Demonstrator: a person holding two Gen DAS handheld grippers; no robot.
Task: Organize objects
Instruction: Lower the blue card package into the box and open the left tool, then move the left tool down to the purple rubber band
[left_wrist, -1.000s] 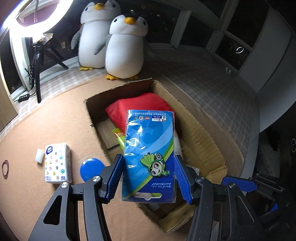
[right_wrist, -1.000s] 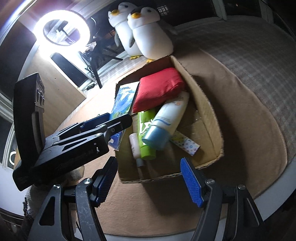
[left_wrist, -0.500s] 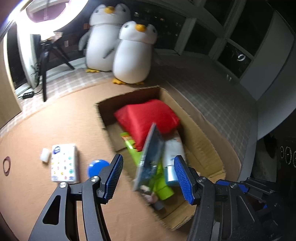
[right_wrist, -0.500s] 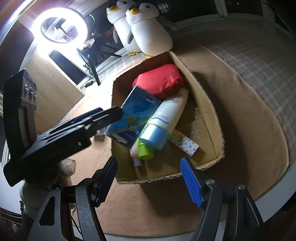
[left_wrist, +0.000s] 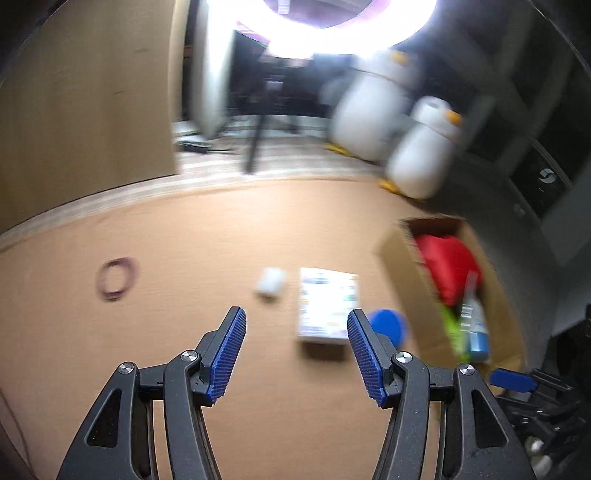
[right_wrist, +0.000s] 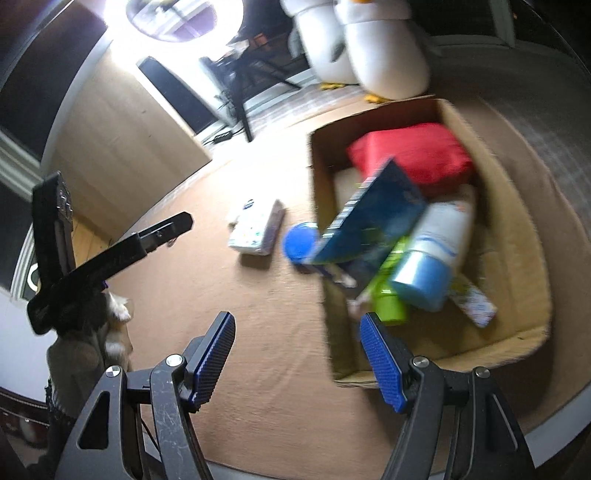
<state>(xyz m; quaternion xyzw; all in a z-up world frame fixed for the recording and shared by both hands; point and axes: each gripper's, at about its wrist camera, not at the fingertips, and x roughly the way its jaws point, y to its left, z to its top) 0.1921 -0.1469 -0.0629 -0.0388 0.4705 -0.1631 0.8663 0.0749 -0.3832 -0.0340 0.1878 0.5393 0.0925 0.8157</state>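
Left gripper (left_wrist: 295, 354) spread wide and empty, blue ribbed pads (left_wrist: 227, 354) parted over bare tan tabletop (left_wrist: 184, 240), angled low and forward toward the loose items. Just ahead and a little right of its right finger: white tissue pack (left_wrist: 327, 306) with coloured dots, lying flat; touching or nearly touching that finger's far side, a round blue lid (left_wrist: 389, 325); ahead and slightly left of the pack, a small white block (left_wrist: 271, 280); far off to the left, a dark hair-tie loop (left_wrist: 116, 278). Further right, the cardboard box (left_wrist: 399, 266) already loaded: red pouch (right_wrist: 413, 155) at the back, blue card packet (right_wrist: 373, 218) tilted over the near-left wall and not settled flat, white-and-blue tube (right_wrist: 432, 254), green bottle (right_wrist: 388, 295), small patterned tube (right_wrist: 472, 299). Judged roughly two-thirds done: packet in, four loose things left on the table. Right gripper (right_wrist: 299, 358) likewise wide open and holding nothing, hovering low at the box's near-left corner, right finger in front of the box's near wall. Beyond everything, two plush penguins (left_wrist: 399, 140) and a glaring ring light (left_wrist: 347, 26). Heavy motion blur in the left view; fine labels unreadable.
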